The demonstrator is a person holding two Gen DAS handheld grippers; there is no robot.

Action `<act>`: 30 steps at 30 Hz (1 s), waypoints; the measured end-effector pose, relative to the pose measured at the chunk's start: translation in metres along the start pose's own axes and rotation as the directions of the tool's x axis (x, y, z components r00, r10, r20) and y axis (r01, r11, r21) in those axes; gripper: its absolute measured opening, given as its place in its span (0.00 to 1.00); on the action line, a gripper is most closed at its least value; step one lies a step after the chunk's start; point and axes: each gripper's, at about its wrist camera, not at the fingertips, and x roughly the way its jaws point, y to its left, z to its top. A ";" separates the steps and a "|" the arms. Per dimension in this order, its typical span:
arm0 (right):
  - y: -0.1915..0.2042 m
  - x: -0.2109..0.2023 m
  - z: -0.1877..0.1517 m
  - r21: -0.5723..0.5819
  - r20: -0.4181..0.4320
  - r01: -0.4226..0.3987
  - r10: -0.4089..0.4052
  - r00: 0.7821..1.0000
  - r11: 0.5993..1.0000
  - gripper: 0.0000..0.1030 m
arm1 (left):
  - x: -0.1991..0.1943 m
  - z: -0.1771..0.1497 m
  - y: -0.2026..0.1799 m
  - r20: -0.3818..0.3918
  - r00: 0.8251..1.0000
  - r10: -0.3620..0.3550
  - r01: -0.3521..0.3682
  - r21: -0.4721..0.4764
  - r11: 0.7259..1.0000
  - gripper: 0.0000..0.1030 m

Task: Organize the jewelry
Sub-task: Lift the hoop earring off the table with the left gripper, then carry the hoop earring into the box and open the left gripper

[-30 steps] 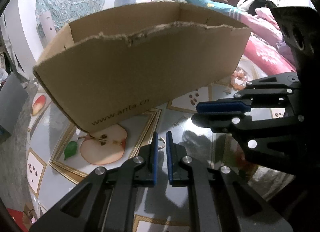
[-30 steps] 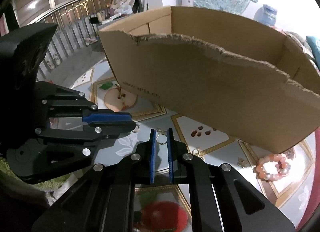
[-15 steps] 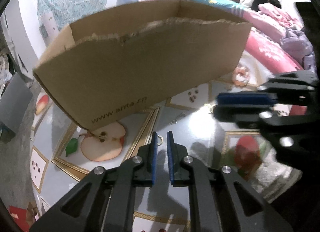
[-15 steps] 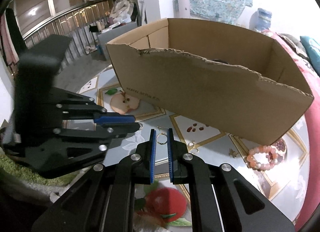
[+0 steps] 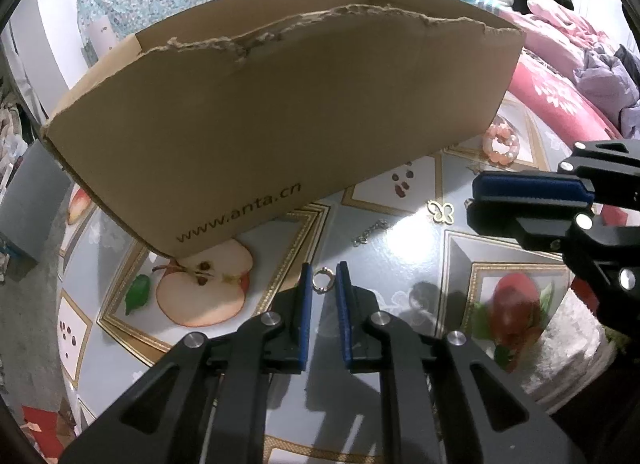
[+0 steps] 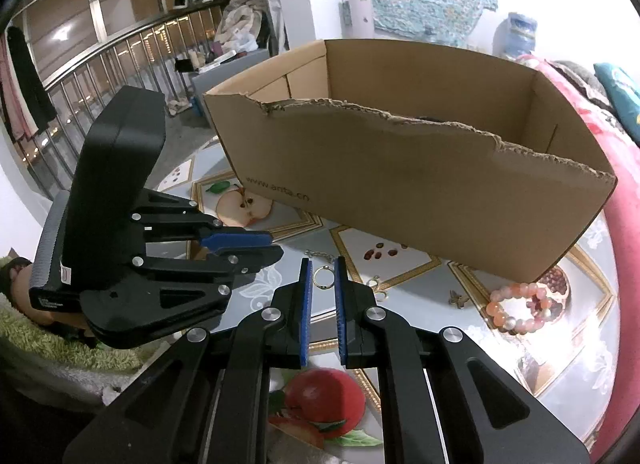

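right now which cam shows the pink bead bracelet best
The right wrist view. There the pink bead bracelet lies whole and unblocked on the table, right of the cardboard box. In the left wrist view the bracelet is smaller, near the box's far corner.

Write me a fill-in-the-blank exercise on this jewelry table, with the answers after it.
1. The cardboard box bears the printed address www.____.cn.
2. The bead bracelet lying on the table is ____ in colour.
3. The gold charm on the tabletop is shaped like a ____.
4. The fruit picture by the box's printed corner shows a halved ____.

Missing words: anta; pink; butterfly; apple.
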 end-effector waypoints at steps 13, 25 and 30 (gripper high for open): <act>-0.003 -0.007 -0.001 0.011 0.014 -0.003 0.003 1.000 1.000 0.09 | -0.002 -0.003 -0.002 0.010 1.000 0.020 -0.020 0.012 1.000 0.10; -0.011 -0.036 0.026 0.004 0.139 0.032 -0.032 0.990 0.999 0.09 | -0.085 0.032 0.003 0.229 0.969 -0.097 0.106 -0.026 0.994 0.10; -0.026 -0.039 0.046 0.024 0.175 0.081 -0.084 0.981 0.996 0.09 | -0.093 0.068 0.004 0.301 0.944 -0.135 0.142 -0.003 0.990 0.10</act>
